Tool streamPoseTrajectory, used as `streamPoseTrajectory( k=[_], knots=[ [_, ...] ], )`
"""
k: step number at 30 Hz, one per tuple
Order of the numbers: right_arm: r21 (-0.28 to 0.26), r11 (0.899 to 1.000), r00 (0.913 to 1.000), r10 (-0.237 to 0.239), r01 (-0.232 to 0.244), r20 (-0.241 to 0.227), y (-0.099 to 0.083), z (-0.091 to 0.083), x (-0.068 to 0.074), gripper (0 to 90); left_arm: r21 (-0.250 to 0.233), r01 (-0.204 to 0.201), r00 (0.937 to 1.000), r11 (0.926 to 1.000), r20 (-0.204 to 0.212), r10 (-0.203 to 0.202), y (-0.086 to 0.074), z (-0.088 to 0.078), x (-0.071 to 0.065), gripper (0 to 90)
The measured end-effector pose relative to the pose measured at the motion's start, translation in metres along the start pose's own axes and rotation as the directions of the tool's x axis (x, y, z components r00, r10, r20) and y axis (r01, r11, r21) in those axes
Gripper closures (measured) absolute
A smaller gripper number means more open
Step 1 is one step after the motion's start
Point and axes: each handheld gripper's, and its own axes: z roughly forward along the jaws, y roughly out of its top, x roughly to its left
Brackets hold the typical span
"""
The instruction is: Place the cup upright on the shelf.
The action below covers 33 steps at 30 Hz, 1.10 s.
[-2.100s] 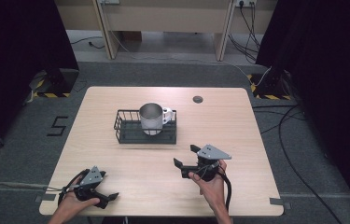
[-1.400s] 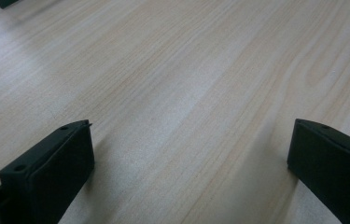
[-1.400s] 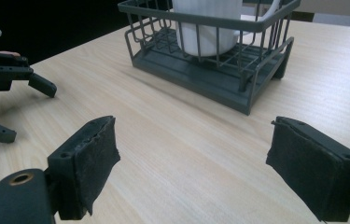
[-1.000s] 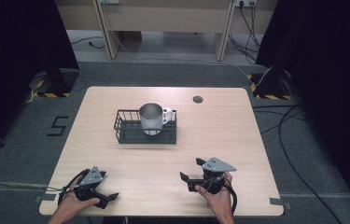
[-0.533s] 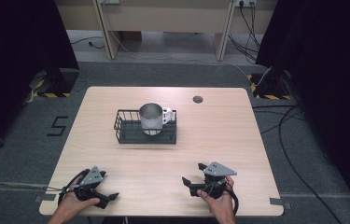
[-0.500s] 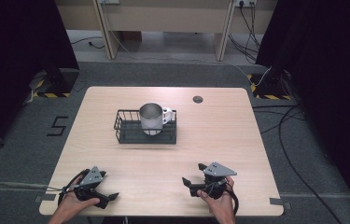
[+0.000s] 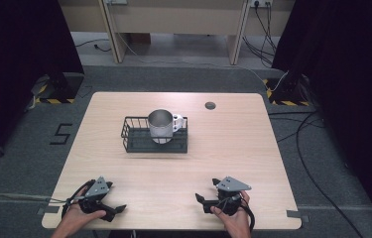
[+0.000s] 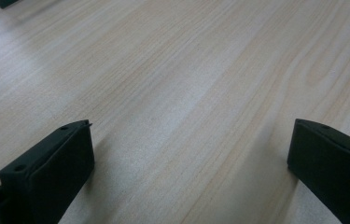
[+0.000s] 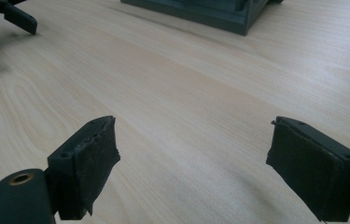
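- Table point(image 7: 233, 144) of pale wood, seen from above, with a person's two hands coming in from the near edge.
- Left hand point(image 7: 74, 218) rests at the near left corner of the table and holds the left tongs point(image 7: 118, 212), which point toward the middle of the near edge.
- Left tongs point(image 8: 189, 154), seen along their own length, are spread wide apart with bare wood between the two black tips and nothing gripped.
- Right hand point(image 7: 233, 218) rests at the near right side and holds the right tongs point(image 7: 207, 190), which point left and slightly away from the person.
- Right tongs point(image 9: 191, 154), seen up close, are also wide apart with bare table between them and nothing gripped.
- Metal mug point(image 7: 160, 125) stands upright inside a black wire basket point(image 7: 130, 134) near the middle of the table, its handle point(image 7: 177, 122) turned to the right.
- Basket and mug are well apart from both tongs.
- Basket's lower edge point(image 9: 200, 11) shows at the top of the right gripper view, with the left tongs point(image 9: 4, 18) at the upper left corner.
- Small dark disc point(image 7: 210, 105) lies on the table beyond the basket, to its right.
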Motion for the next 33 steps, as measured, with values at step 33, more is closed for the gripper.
streamPoseTrajectory(
  k=[33],
  knots=[
    [0.196,0.977,0.9922,-0.095,0.077,0.081,-0.011,0.001,0.008,13.4,0.0,-0.001,1.0,1.0,0.0,0.001,0.0,0.0,0.0,0.0]
  ],
)
